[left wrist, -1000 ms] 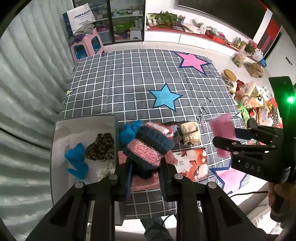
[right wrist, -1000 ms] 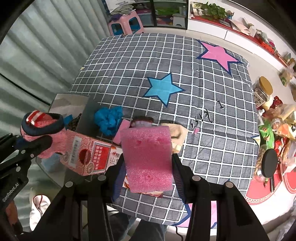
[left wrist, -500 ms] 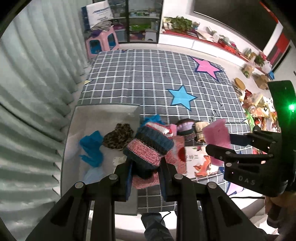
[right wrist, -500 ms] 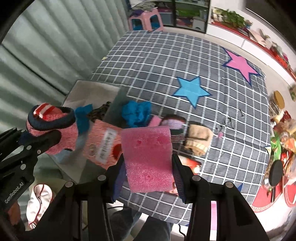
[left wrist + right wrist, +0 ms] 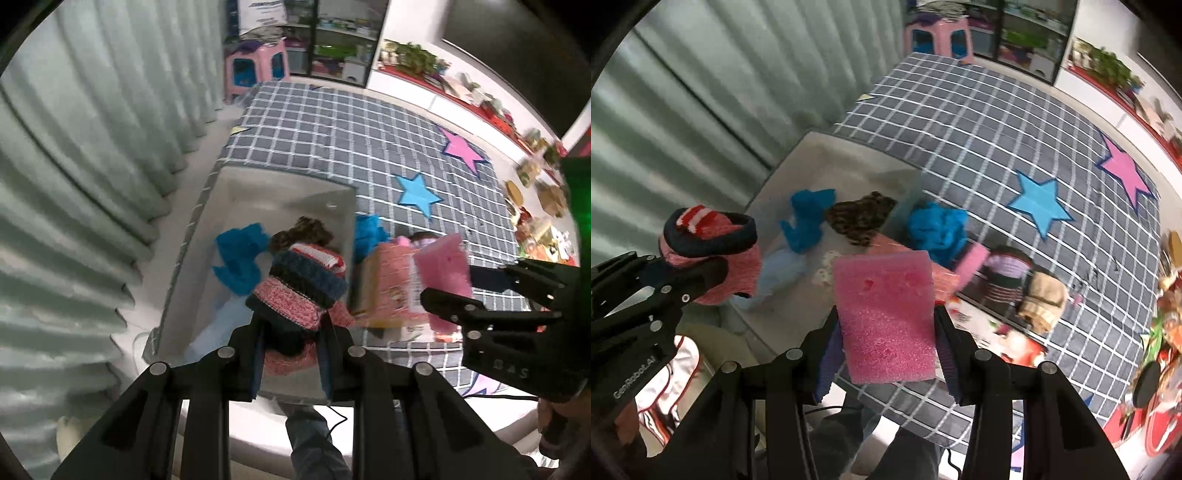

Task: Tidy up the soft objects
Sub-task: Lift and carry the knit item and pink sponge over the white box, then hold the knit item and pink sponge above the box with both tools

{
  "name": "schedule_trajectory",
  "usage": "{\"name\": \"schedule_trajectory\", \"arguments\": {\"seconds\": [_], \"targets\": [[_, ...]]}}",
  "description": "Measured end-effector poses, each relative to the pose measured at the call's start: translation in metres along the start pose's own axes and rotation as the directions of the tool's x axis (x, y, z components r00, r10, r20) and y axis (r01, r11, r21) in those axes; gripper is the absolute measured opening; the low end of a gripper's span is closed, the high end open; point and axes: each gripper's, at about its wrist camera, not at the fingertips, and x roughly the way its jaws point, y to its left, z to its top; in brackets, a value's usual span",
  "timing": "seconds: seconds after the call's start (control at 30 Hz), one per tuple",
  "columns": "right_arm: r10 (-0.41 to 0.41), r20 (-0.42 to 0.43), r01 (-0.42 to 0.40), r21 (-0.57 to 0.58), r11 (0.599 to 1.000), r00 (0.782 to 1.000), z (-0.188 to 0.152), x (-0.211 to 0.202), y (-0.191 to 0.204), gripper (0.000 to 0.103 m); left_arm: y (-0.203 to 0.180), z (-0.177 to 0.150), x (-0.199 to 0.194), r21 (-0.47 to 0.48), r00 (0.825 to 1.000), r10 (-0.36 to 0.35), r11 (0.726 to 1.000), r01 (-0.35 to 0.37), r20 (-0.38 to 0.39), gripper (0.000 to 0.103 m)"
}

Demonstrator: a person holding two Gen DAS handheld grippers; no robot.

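My left gripper (image 5: 291, 336) is shut on a pink, navy and red-striped knitted sock (image 5: 303, 284) and holds it above the white bin (image 5: 280, 184). The sock also shows at the left of the right wrist view (image 5: 709, 258). My right gripper (image 5: 886, 332) is shut on a pink sponge (image 5: 886, 314), held above the bin's right edge; the sponge shows in the left wrist view (image 5: 443, 266). In the bin (image 5: 812, 147) lie a blue cloth (image 5: 807, 221), a leopard-print cloth (image 5: 860, 218) and a pale blue piece (image 5: 779, 273).
On the checked star blanket (image 5: 997, 129) beside the bin lie a blue cloth (image 5: 938, 229), a pink box (image 5: 388, 288), a striped sock roll (image 5: 1004, 277), a beige sock (image 5: 1041, 302) and a printed packet (image 5: 997, 332). Curtains stand at the left. Clutter lines the right floor.
Both grippers have moved left with their loads. The sock now hangs over the bin and the sponge is near the bin's right edge.
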Motion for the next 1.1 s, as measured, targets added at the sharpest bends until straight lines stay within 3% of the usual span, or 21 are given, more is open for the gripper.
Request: {"name": "schedule_trajectory", "arguments": {"seconds": [0.53,1.1], "targets": [[0.052,-0.064,-0.059,-0.124,0.99,0.997,0.011,0.028,0.061,0.049,0.061,-0.032,0.03,-0.108,0.994,0.05,0.992,-0.061,-0.097,0.026],[0.063,-0.119,-0.08,-0.152,0.985,0.991,0.011,0.052,0.083,0.049,0.073,-0.036,0.058,-0.111,0.987,0.035,0.992,-0.053,-0.157,0.026]]}}
